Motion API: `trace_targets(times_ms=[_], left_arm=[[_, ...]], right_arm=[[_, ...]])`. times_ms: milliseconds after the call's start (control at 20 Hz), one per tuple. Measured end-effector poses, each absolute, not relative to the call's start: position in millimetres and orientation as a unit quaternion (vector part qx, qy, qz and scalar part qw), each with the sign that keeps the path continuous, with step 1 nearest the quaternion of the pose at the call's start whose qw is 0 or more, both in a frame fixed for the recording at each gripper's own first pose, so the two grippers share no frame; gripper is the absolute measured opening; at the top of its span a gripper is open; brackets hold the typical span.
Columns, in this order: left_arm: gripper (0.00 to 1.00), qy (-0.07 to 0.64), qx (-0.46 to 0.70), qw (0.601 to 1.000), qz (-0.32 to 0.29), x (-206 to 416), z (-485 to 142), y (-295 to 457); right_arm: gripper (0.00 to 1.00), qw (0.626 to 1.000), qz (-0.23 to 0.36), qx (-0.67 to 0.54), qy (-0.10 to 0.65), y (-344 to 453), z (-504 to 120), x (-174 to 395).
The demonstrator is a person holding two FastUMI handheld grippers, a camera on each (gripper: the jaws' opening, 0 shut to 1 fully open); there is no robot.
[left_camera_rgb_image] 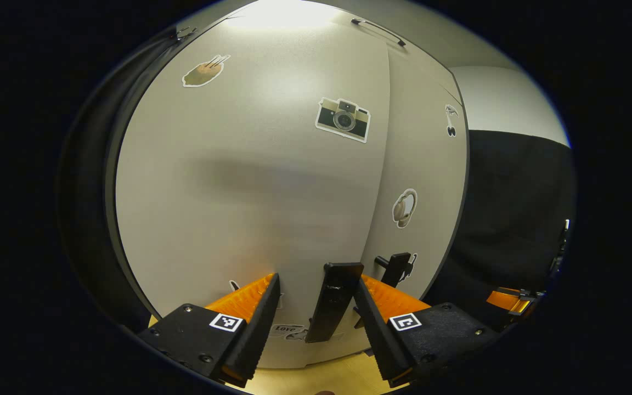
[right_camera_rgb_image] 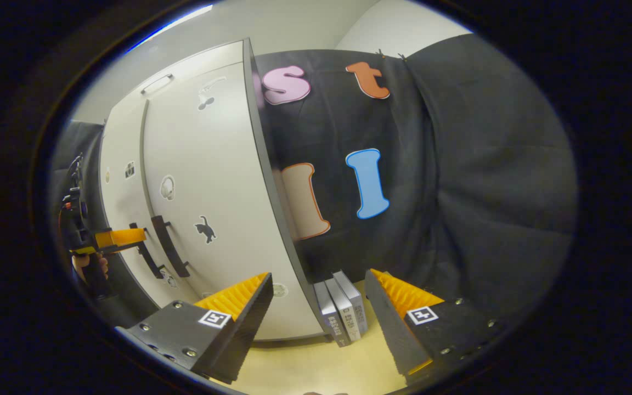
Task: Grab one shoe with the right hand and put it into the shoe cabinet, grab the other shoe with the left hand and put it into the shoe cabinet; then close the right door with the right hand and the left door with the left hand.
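The shoe cabinet's pale left door [left_camera_rgb_image: 239, 181] is close in front of me in the left gripper view, flush with the right door [left_camera_rgb_image: 428, 164]. My left gripper [left_camera_rgb_image: 317, 280] is open, and the left door's black handle [left_camera_rgb_image: 335, 299] stands between its fingers, nearer the right one. The right door's handle [left_camera_rgb_image: 397, 267] is just beyond. In the right gripper view my right gripper [right_camera_rgb_image: 319, 275] is open and holds nothing, off the cabinet's right front corner. Both doors [right_camera_rgb_image: 212, 181] look shut there, and the left gripper [right_camera_rgb_image: 113, 238] sits at the handles [right_camera_rgb_image: 169, 247].
Stickers dot the doors, including a camera sticker [left_camera_rgb_image: 343, 119]. Several grey books [right_camera_rgb_image: 340, 307] stand on the light wooden floor [right_camera_rgb_image: 316, 362] against the cabinet's right side. The black cloth wall [right_camera_rgb_image: 458, 192] hangs behind. A hand [right_camera_rgb_image: 90, 266] holds the left gripper.
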State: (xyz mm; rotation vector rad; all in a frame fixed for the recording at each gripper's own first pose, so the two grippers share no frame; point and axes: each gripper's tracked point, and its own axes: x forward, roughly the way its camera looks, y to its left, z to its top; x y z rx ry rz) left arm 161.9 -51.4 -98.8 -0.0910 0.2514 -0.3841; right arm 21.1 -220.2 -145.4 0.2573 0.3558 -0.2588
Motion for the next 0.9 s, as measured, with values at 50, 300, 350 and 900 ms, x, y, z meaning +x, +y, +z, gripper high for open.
trace_targets(times_ms=[50,300,350,900], left_arm=[[0.82,0.124,-0.047,0.973,-0.189,162.4,-98.9,-52.0],[0.80,0.126,-0.058,0.972,-0.188,165.4,-100.5,-52.9],[0.80,0.127,-0.060,0.972,-0.187,165.9,-100.6,-53.2],[0.79,0.132,-0.066,0.971,-0.188,168.4,-102.4,-53.9]], right_arm=[[1.00,0.968,-0.128,0.127,0.177,-221.1,-145.5,21.8],[1.00,0.967,-0.130,0.126,0.178,-225.0,-145.5,24.3],[1.00,0.967,-0.129,0.125,0.179,-225.8,-145.8,24.5],[1.00,0.968,-0.108,0.127,0.185,-212.6,-148.7,32.8]])
